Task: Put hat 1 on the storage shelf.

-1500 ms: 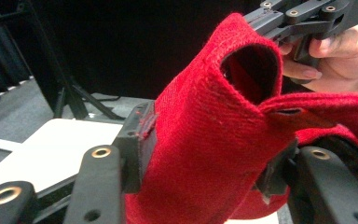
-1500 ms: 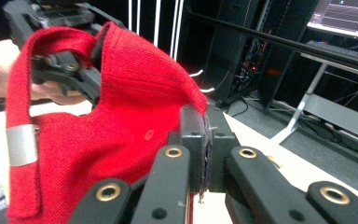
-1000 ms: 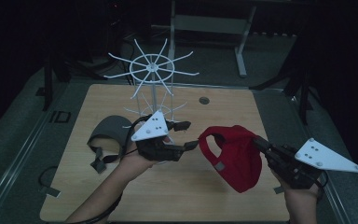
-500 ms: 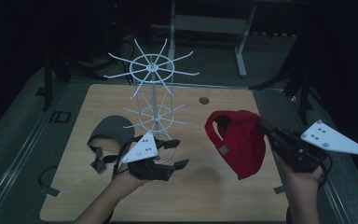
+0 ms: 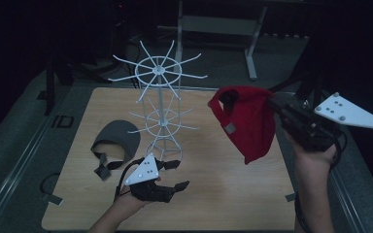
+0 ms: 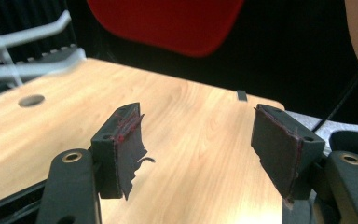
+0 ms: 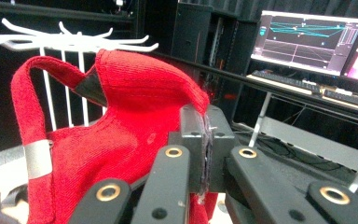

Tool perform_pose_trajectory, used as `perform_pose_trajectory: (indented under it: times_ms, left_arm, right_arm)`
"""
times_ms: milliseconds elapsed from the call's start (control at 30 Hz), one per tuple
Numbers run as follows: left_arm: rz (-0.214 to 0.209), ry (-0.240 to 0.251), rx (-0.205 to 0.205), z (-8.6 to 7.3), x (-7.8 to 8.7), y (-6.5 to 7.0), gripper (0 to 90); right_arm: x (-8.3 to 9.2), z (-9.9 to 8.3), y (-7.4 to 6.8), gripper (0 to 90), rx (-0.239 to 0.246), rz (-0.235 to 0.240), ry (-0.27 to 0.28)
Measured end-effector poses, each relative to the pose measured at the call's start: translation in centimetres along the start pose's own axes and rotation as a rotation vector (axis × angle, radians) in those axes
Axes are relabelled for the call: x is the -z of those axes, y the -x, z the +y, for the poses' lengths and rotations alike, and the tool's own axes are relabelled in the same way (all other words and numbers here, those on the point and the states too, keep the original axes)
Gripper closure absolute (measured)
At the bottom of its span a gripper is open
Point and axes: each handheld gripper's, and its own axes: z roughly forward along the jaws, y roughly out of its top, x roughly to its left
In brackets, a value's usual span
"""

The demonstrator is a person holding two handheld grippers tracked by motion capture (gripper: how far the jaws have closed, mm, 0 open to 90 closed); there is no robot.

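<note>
From above, your right hand-held gripper (image 5: 278,108) holds the red cap (image 5: 246,121) up over the right side of the table (image 5: 233,194), level with the top ring of the white rack (image 5: 159,104) and well apart from it. The right gripper view adds what the high view cannot — the jaws are pressed together with a fold of the cap's fabric pinched between them, the cap's strap arching to the left with a grey clasp on it, and the rack's (image 7: 70,42) hooks just behind. It also shows a lit monitor (image 7: 307,42) with graph lines in the background; any writing on it is too small to read.

Your left hand-held gripper (image 5: 172,174) sits low over the near edge of the table, just in front of the rack's base. The left gripper view shows its jaws spread — they have just been opening — with nothing between them but bare wood, and the red cap's (image 6: 168,23) brim hanging above.

The high view alone gives you the grey cap (image 5: 116,141), lying on the table left of the rack. No brand or label is legible on either cap.
</note>
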Motion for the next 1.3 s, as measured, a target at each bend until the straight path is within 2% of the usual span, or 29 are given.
perform_pose_trajectory:
  times_ms: [133, 333, 433, 533, 600, 767, 933, 1167, 1300]
  left_arm:
    - [0.037, -0.029, -0.001, -1.5, -0.2, 0.1, 34.4]
    - [0.027, -0.042, 0.038, -3.7, -0.4, 0.0, 34.4]
    - [0.028, -0.048, 0.036, -4.5, -0.5, -0.1, 34.4]
    - [0.025, -0.045, 0.046, -5.1, -0.5, -0.3, 34.4]
    - [0.025, -0.043, 0.064, -6.1, -0.3, -0.7, 34.4]
    - [0.042, -0.08, 0.09, -7.5, -0.3, -1.4, 34.5]
    - [0.062, -0.105, 0.112, -8.6, -0.5, -1.9, 34.5]
    - [0.065, -0.1, 0.126, -8.9, -0.4, -2.0, 34.5]
    - [0.069, -0.1, 0.129, -9.2, -0.4, -2.1, 34.5]
  right_arm:
    - [-0.7, 1.1, 0.4, 88.9, -0.009, 0.002, 0.019]
    - [-1.6, 2.7, 1.2, 88.9, -0.017, -0.03, 0.033]
    - [-2.2, 3.4, 1.6, 88.9, -0.029, -0.04, 0.033]
    - [-2.7, 3.7, 1.8, 88.9, -0.029, -0.048, 0.029]
    - [-3.6, 3.8, 2.0, 88.9, -0.035, -0.049, 0.016]
    - [-4.4, 3.6, 2.0, 88.8, -0.039, -0.042, -0.005]
    - [-5.2, 3.3, 1.4, 88.8, -0.026, -0.029, -0.022]
    - [-6.2, 2.6, 0.6, 88.8, -0.015, -0.012, -0.046]
    - [-6.8, 1.1, 0.4, 88.8, -0.029, 0.005, -0.071]
